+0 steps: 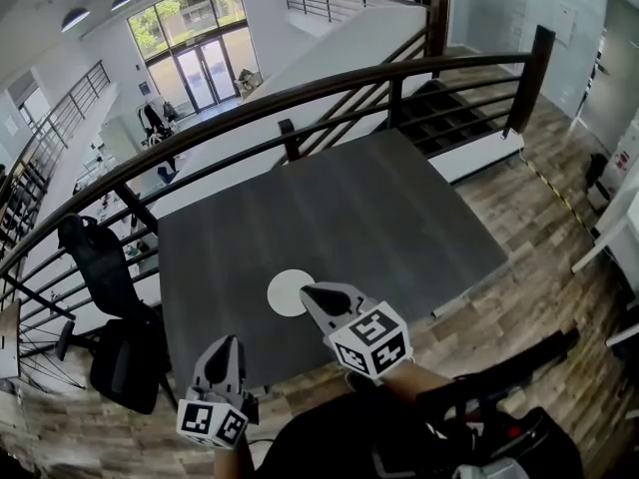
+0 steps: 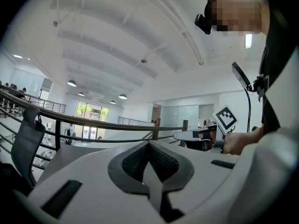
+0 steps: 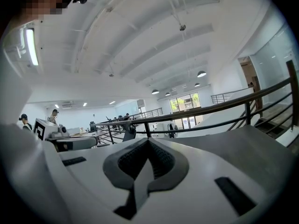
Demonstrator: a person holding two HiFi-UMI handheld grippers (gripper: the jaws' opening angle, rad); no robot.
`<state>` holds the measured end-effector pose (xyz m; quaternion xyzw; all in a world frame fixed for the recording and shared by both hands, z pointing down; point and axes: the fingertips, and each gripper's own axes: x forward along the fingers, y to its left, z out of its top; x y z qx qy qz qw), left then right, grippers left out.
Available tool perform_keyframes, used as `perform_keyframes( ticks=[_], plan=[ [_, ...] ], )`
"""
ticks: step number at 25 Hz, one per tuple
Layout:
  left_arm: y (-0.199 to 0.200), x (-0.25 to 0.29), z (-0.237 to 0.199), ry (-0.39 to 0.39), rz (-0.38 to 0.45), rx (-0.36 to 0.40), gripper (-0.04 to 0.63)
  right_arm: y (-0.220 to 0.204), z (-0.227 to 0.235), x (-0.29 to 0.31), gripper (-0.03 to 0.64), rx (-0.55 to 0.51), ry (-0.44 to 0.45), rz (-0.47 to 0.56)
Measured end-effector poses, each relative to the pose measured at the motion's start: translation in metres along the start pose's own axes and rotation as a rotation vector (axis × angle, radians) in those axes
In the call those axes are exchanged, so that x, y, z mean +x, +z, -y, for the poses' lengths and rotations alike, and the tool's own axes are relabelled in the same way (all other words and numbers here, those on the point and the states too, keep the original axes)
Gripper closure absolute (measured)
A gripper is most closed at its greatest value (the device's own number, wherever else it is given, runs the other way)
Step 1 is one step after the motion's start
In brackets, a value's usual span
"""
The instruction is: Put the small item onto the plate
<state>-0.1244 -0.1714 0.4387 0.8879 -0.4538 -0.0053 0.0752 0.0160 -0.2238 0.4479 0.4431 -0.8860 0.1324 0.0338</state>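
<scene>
A round white plate [image 1: 289, 293] lies on the dark grey table [image 1: 379, 218] near its front edge. In the head view nothing shows on the plate, and I see no small item in any view. My right gripper [image 1: 308, 291] is shut with nothing between its jaws, and its tip sits over the plate's right rim. My left gripper [image 1: 230, 340] hangs at the table's front edge, left of and nearer than the plate, also shut and empty. Both gripper views look level across the table, with the jaws [image 2: 149, 143] [image 3: 148, 140] meeting in a closed point.
A dark curved railing [image 1: 300, 93] runs behind the table, with stairs [image 1: 449, 113] at the back right. A black office chair [image 1: 110, 297] stands left of the table. A white desk corner [image 1: 614, 228] is at the far right. The floor is wood plank.
</scene>
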Motion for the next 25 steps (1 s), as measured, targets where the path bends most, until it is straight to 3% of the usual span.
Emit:
perform_keyframes(
  ticks=[25],
  plan=[
    [0.0005, -0.0054, -0.0055, -0.008, 0.000, -0.003, 0.600, 0.0006, -0.0103, 0.0054, 0.617, -0.013, 0.010, -0.008]
  ],
)
